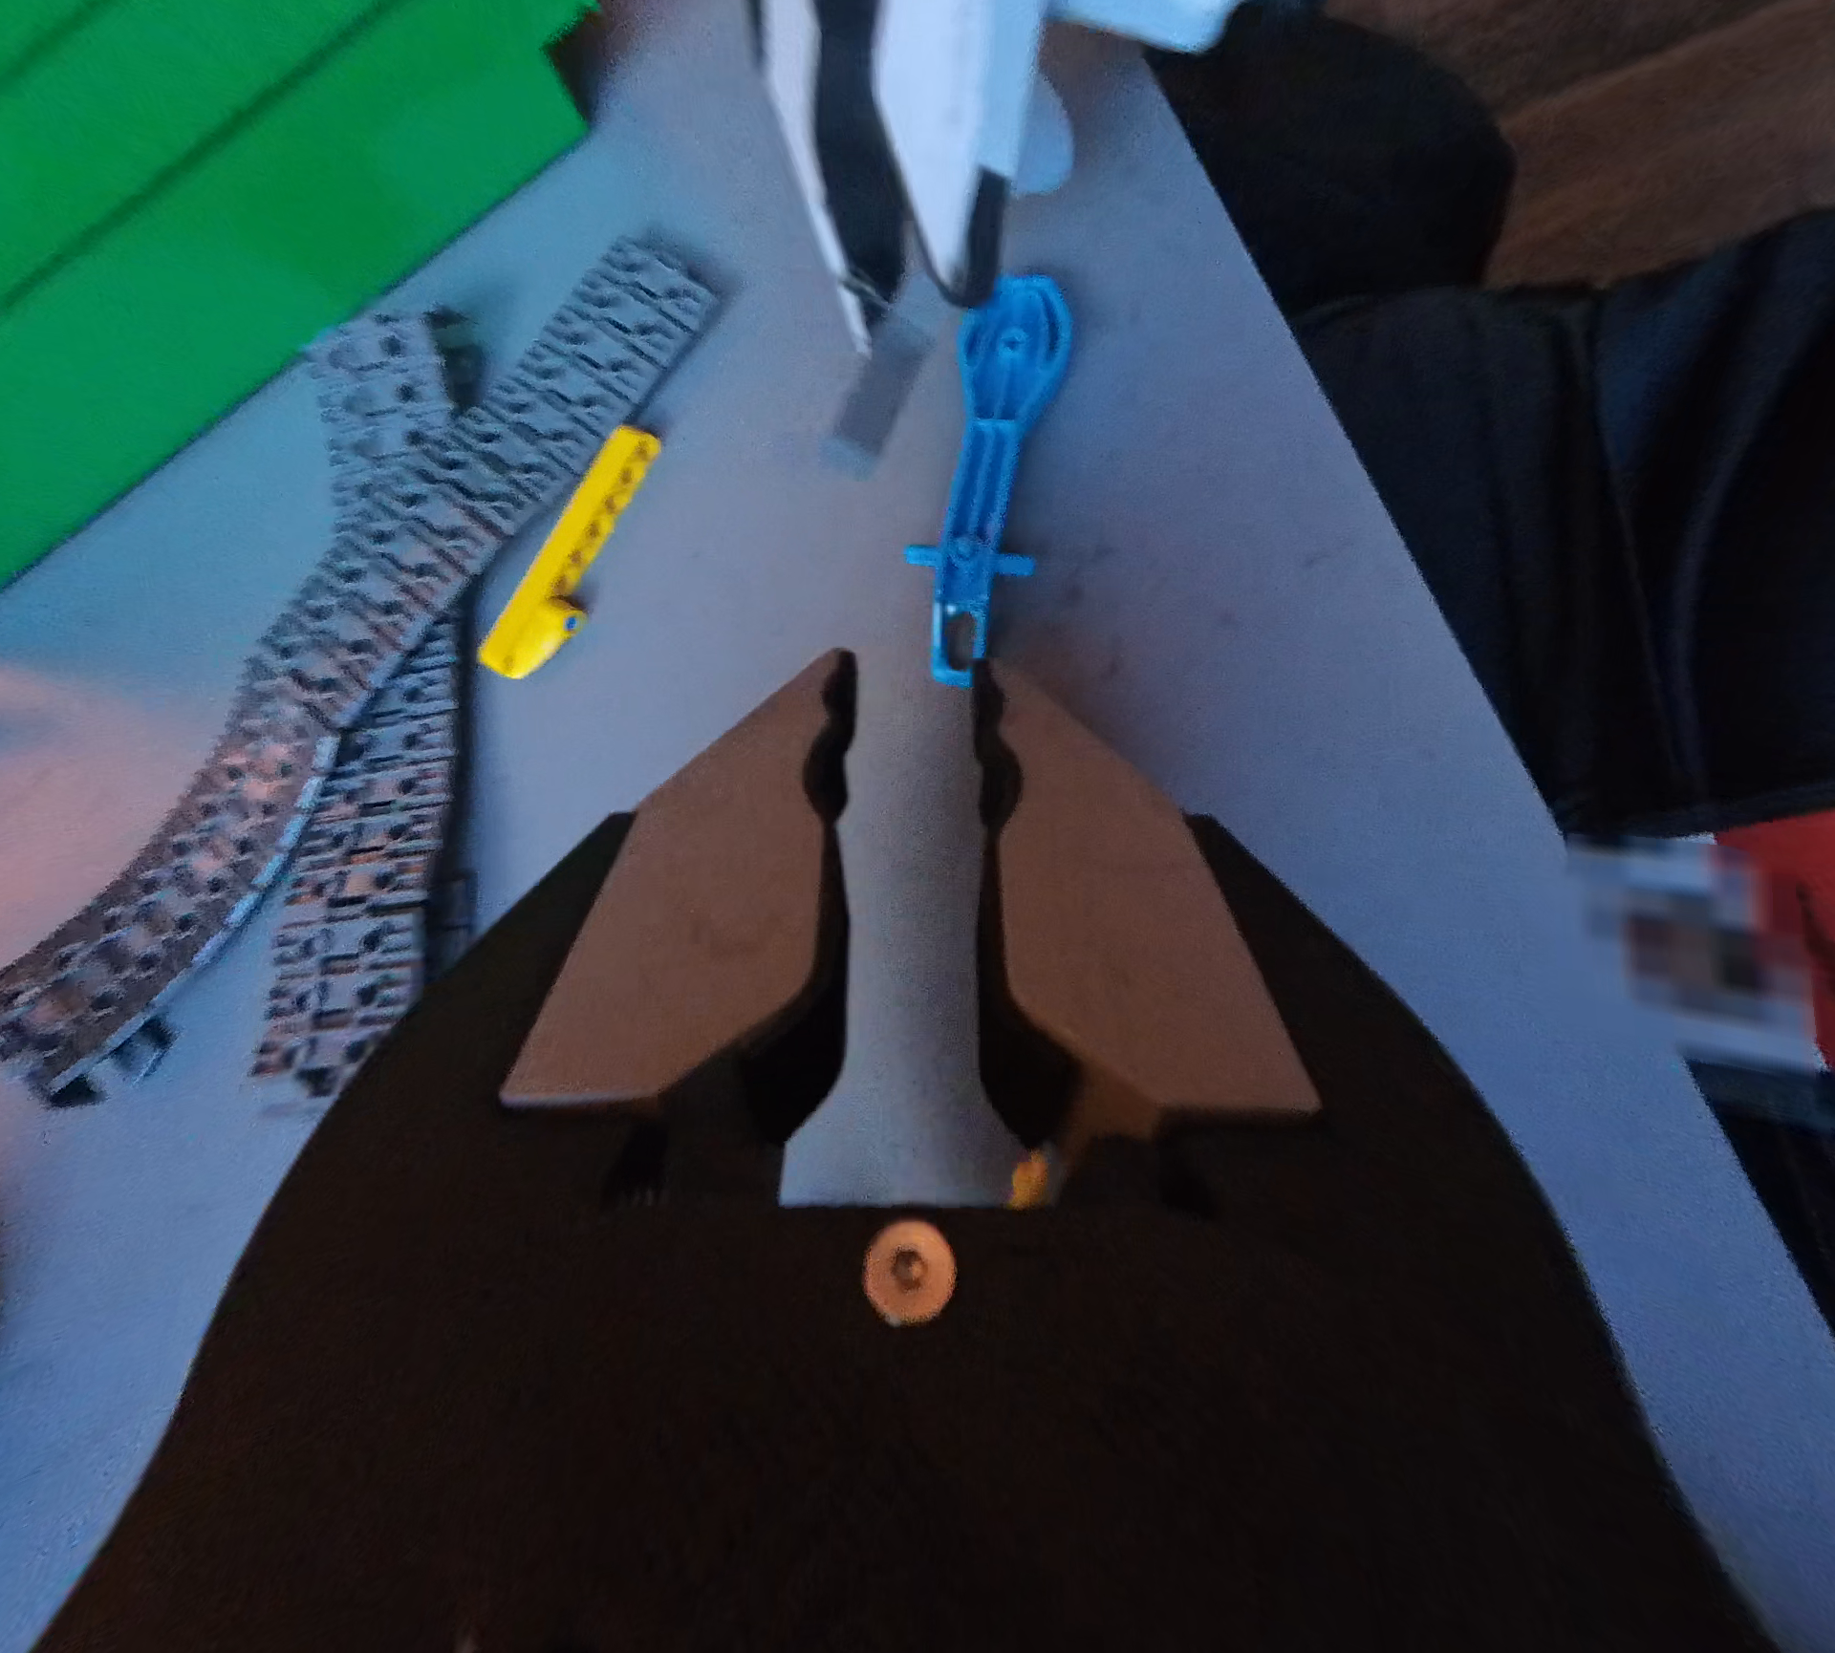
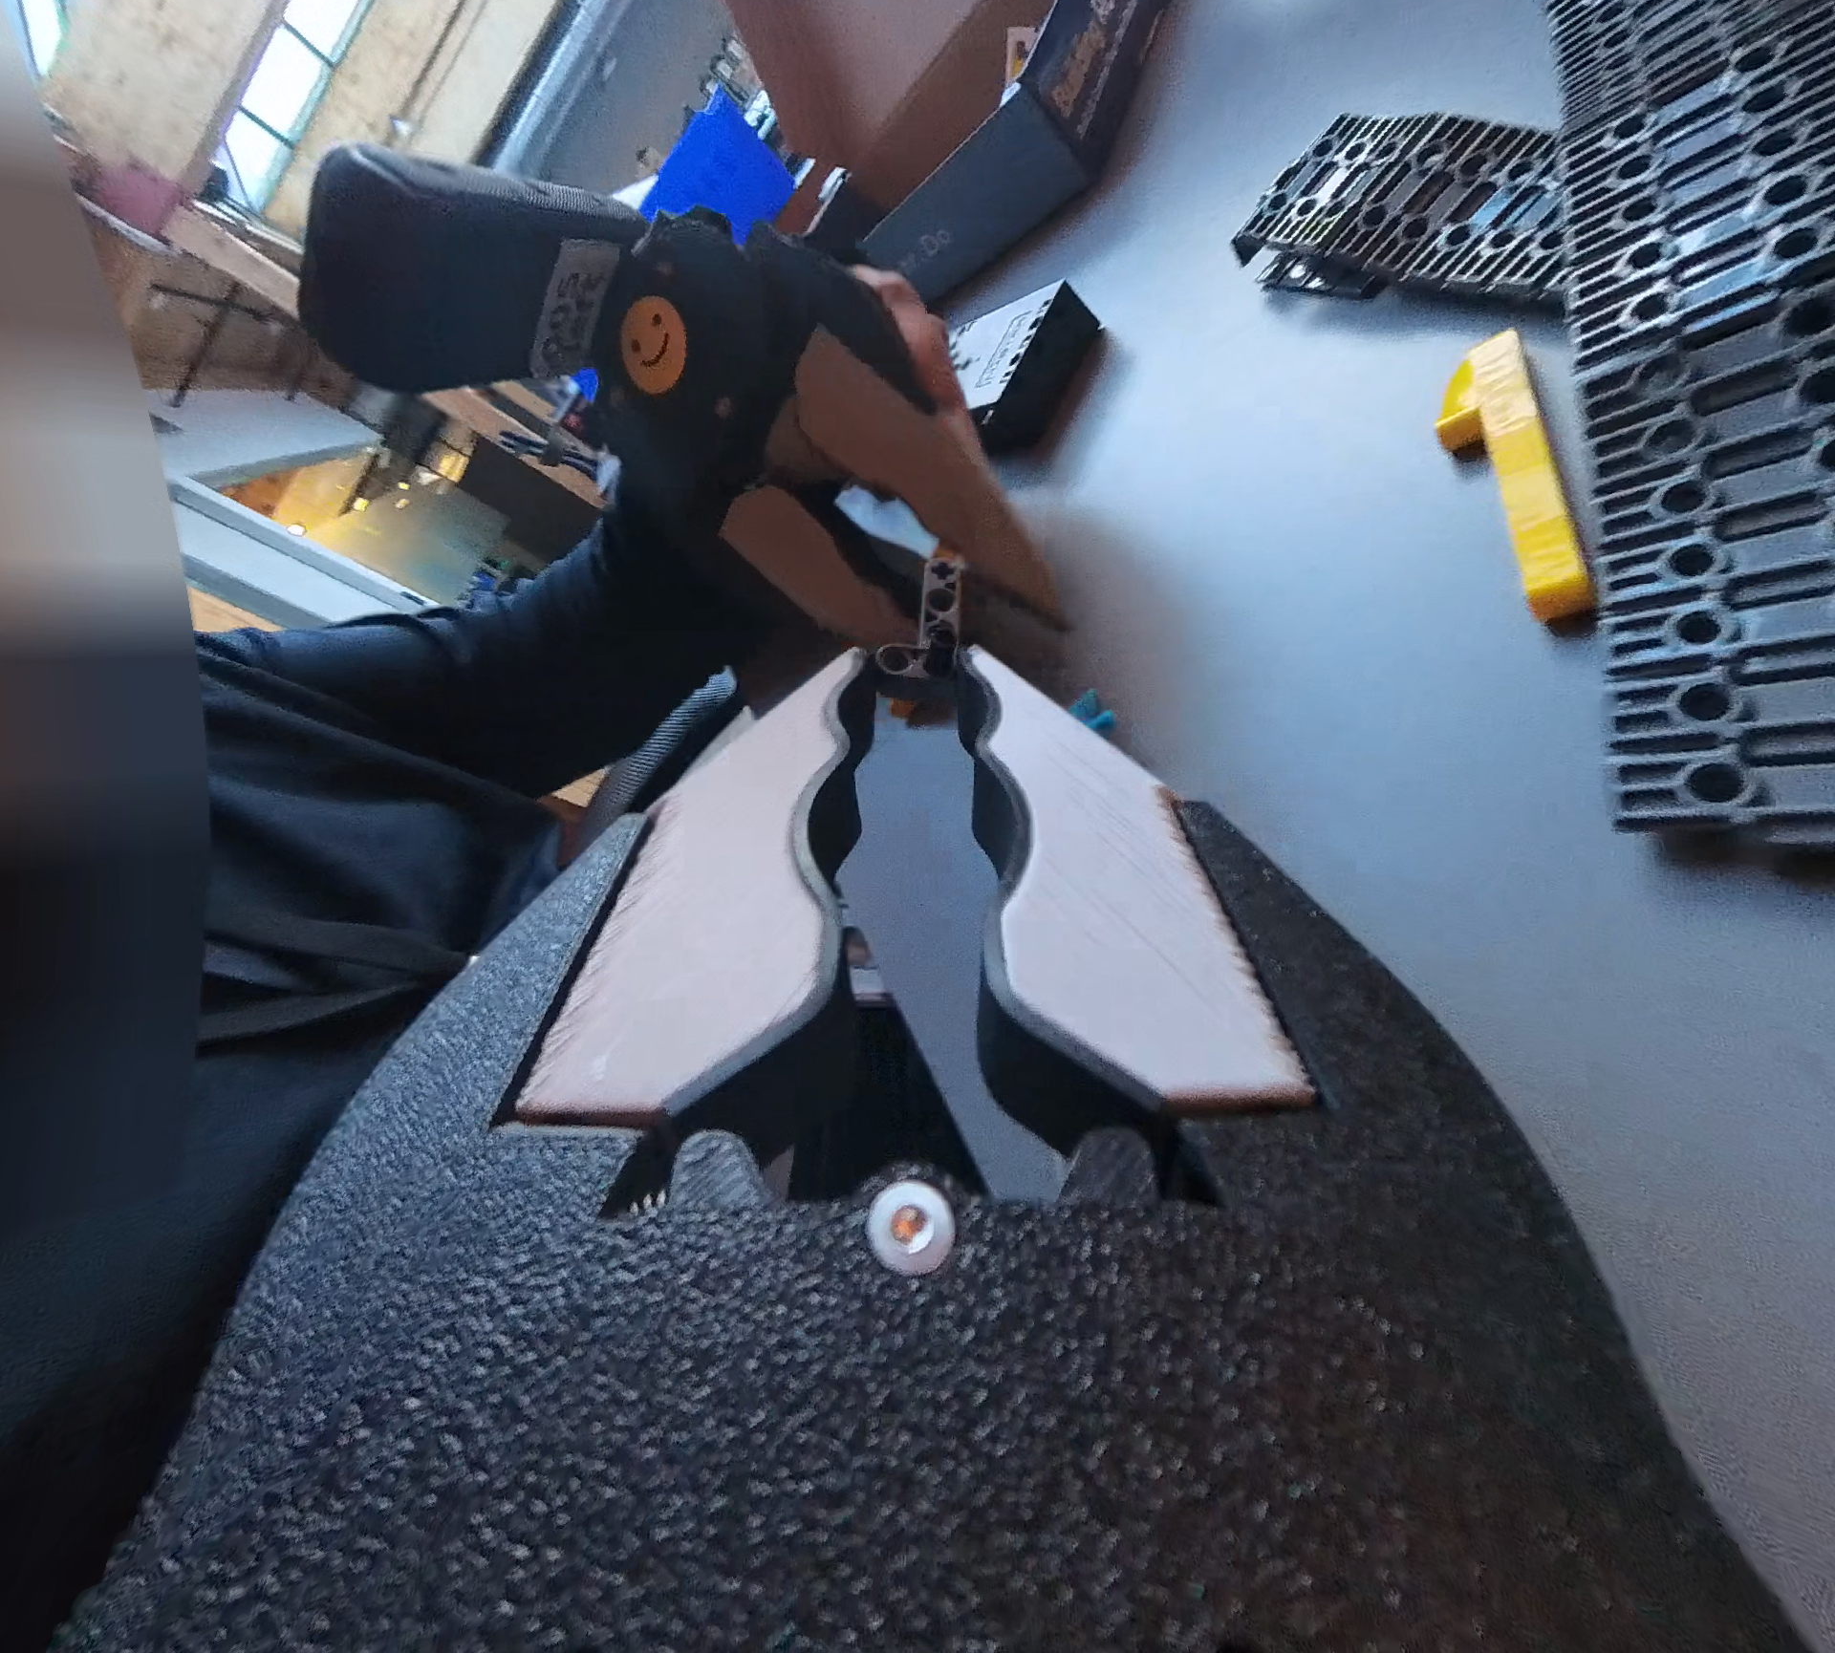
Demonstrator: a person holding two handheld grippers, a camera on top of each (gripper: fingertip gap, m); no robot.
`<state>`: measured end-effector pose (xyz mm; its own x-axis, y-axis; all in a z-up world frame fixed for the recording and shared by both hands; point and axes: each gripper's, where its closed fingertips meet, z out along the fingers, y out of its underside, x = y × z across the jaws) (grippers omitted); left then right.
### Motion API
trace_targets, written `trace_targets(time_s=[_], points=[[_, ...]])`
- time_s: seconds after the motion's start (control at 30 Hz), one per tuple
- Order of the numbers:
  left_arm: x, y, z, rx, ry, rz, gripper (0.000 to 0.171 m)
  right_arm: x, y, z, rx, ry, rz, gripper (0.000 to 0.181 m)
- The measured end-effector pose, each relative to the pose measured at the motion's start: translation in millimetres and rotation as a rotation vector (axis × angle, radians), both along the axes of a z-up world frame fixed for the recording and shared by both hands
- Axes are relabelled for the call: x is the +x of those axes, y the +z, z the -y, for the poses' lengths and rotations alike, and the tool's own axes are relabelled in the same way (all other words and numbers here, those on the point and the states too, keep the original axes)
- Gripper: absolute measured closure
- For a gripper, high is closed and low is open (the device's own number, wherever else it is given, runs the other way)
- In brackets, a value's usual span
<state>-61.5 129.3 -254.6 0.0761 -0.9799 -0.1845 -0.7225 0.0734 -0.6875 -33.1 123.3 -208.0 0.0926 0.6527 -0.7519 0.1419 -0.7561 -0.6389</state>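
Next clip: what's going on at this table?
A person works two handheld grippers over a grey table of toy building parts. The right gripper pinches a small grey L-shaped beam at its tips. The left gripper, jaws apart, is at the near end of a long blue piece. A yellow beam and grey track sections lie alongside.

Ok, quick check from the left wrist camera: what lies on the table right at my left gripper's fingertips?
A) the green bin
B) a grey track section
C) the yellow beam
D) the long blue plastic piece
D: the blue plastic piece ends right at the tips of the left gripper, while the yellow beam, grey track sections and green bin lie off to the left.
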Motion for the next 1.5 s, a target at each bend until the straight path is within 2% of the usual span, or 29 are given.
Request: trace_targets(time_s=[0.07,0.13,0.23,0.37,0.47,0.57,0.63,0.7,0.77,0.9,1.0,1.13,1.37,1.5], points=[[2,16,1,0.011,0.007,0.053,0.139,-4,3,4,-0.041,0.022,-0.025,0.169],[6,24,12,-0.048,-0.033,0.094,0.14,-7,3,6,-0.063,0.054,-0.026,0.169],[8,28,21,-0.243,-0.056,0.141,0.145,-12,2,11,0.012,0.099,0.003,0.169],[7,29,21,-0.343,-0.095,0.203,0.15,-17,2,15,0.073,0.126,0.019,0.169],[9,29,25,-0.449,-0.12,0.222,0.149,-19,0,17,0.182,0.136,0.055,0.169],[9,30,23,-0.452,-0.122,0.25,0.151,-21,-13,13,0.364,0.14,0.174,0.169],[6,24,19,-0.398,-0.113,0.215,0.164,-23,-16,14,0.466,0.157,0.22,0.169],[5,18,14,-0.336,-0.093,0.184,0.164,-24,-21,10,0.526,0.158,0.262,0.169],[5,13,13,-0.341,-0.084,0.159,0.164,-25,-24,9,0.462,0.171,0.256,0.169],[9,17,15,-0.373,-0.097,0.187,0.164,-28,-13,9,0.26,0.162,0.127,0.169],[10,20,16,-0.393,-0.108,0.18,0.164,-26,-13,11,0.216,0.177,0.109,0.169],[10,26,22,-0.503,-0.118,0.224,0.158,-28,-14,15,0.141,0.191,0.089,0.169],[10,24,19,-0.551,-0.079,0.217,0.163,-28,-16,14,0.1,0.177,0.062,0.169],[13,23,16,-0.585,-0.053,0.226,0.164,-22,-18,11,0.143,0.178,0.104,0.17]])
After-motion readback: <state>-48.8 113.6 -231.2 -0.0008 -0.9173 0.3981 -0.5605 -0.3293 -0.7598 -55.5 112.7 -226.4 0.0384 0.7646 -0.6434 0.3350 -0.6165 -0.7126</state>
